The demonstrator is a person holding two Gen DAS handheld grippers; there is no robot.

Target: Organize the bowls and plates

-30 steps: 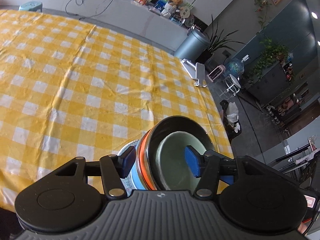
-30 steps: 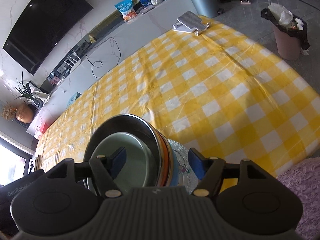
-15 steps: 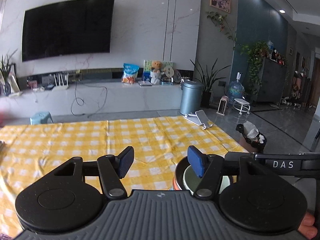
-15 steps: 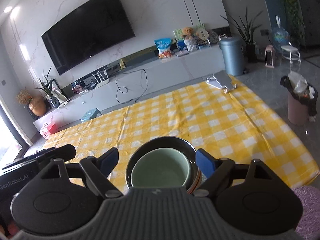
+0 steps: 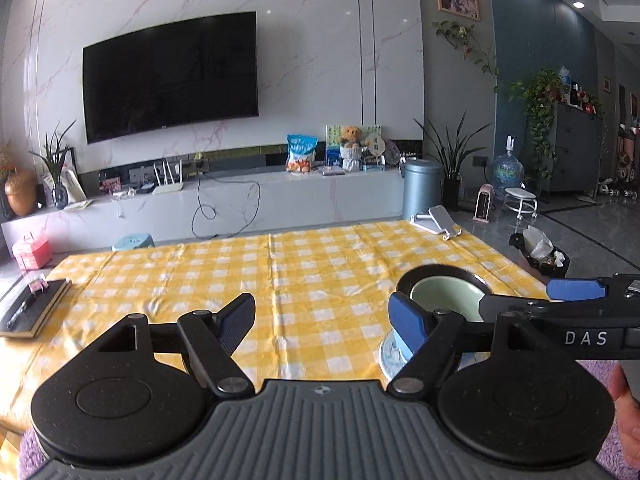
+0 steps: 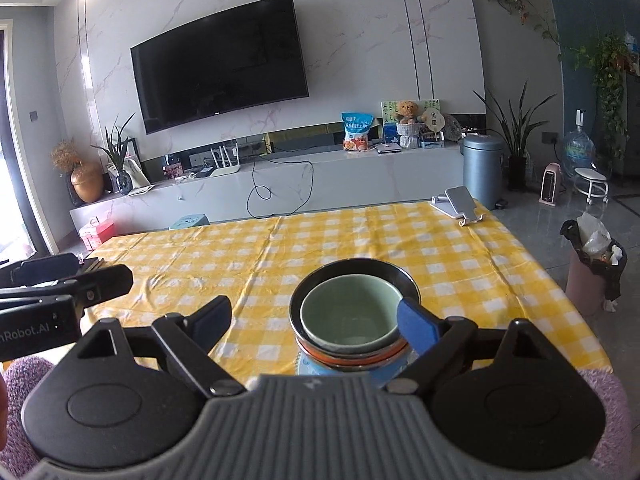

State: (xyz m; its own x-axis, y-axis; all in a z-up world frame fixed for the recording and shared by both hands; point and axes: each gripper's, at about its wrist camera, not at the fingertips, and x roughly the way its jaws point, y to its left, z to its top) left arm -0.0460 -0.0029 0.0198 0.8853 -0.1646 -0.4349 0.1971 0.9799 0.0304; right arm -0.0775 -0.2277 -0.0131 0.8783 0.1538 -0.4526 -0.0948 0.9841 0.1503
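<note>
Marble wall (image 5: 320, 60) (television (image 5: 170, 76) mounted) above grey floor (image 6: 560, 216).

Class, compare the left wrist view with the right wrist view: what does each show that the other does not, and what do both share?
Only the left wrist view shows the dark notebook at the table's left edge, and the right claw from the side. Only the right wrist view shows the orange rim low in the bowl stack, and the left claw's body. Both share the yellow checked tablecloth, the stacked bowls with the green bowl on top, the phone stand and the television.
</note>
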